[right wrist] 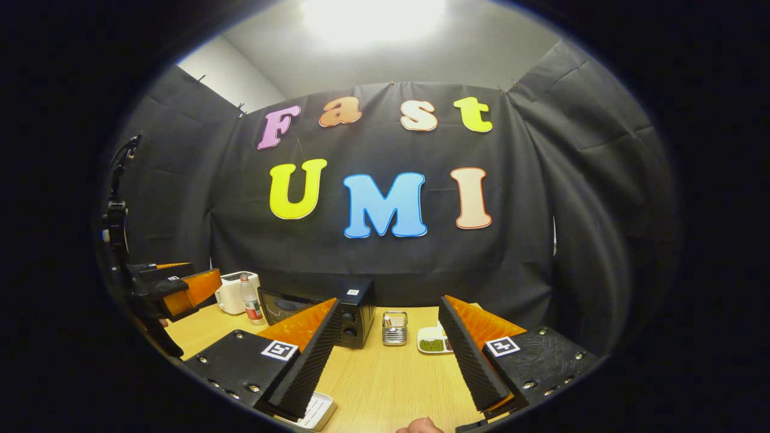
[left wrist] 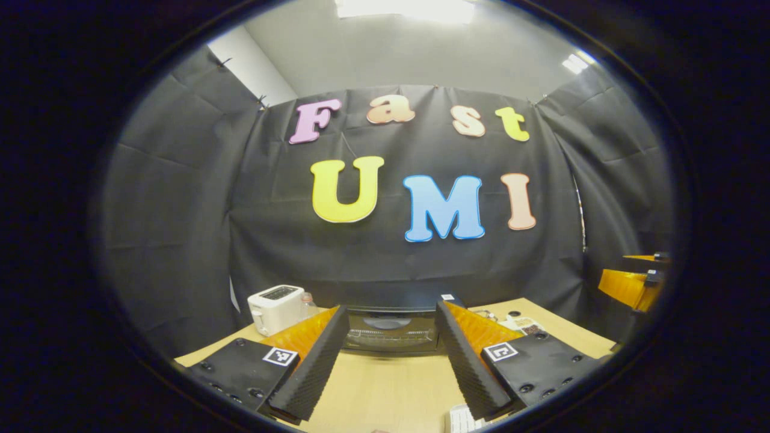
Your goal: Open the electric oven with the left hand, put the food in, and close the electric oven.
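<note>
Left gripper [left wrist: 391,355] held level over the table [left wrist: 385,385], jaws spread wide, nothing between them. Oven [left wrist: 391,331] sits straight ahead of it, framed in the gap between its two fingers, glass door facing the gripper and shut. Toaster [left wrist: 275,308] stands beyond its left finger, a bottle [left wrist: 307,305] just beside the toaster. Small clutter on the table past its right finger, too small to tell.

Right gripper [right wrist: 388,355] also spread wide and empty, held off to the oven's right. From it the oven [right wrist: 355,313] lies ahead and a little left, partly behind its left finger, knobs on the near end. A small wire basket [right wrist: 394,328] stands ahead between the fingers, just right of the oven. A white dish [right wrist: 434,341] with something green in it lies beside the basket, touching the line of the right finger. Further left, toaster [right wrist: 231,293] and bottle [right wrist: 250,299], with the left gripper [right wrist: 180,288] near them. A white tray [right wrist: 316,412] lies under the right gripper's left finger.
</note>
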Demonstrator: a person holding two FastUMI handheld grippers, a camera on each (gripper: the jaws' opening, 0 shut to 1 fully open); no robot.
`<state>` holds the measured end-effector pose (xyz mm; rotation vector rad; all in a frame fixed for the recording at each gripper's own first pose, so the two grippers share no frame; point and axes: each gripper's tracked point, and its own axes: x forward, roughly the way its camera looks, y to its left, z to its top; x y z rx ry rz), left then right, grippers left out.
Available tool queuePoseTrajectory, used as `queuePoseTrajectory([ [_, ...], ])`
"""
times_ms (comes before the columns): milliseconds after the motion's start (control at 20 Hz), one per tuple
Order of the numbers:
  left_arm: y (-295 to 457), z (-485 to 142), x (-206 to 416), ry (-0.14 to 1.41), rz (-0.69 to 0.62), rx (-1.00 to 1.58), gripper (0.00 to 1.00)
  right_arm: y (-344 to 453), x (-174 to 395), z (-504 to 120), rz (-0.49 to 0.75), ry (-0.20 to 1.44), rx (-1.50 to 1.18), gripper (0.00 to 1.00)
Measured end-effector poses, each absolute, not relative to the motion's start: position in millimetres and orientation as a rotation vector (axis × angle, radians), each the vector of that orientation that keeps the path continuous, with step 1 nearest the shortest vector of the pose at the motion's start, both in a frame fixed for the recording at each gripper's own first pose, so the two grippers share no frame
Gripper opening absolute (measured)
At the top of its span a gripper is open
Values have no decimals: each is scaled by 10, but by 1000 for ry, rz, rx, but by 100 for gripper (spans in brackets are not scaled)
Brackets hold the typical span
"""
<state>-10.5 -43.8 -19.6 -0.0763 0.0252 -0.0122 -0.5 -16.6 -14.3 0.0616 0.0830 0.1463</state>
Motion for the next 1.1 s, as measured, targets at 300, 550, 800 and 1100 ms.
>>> queuePoseTrajectory([
  [300, -157, -46, -478, -1, -6, -66, 100, -63, -179, -24, 146, 57, 50, 98],
  [550, 25, 5, -702, -15, -17, -59, 100, 64, -390, 55, 123, 29, 54, 97],
  [800, 79, 67, -838, -39, -40, -68, 97, 174, -563, 103, 112, 27, 86, 97],
  [1100, 31, 95, -953, -54, -65, -57, 100, 162, -654, 132, 92, 24, 79, 98],
])
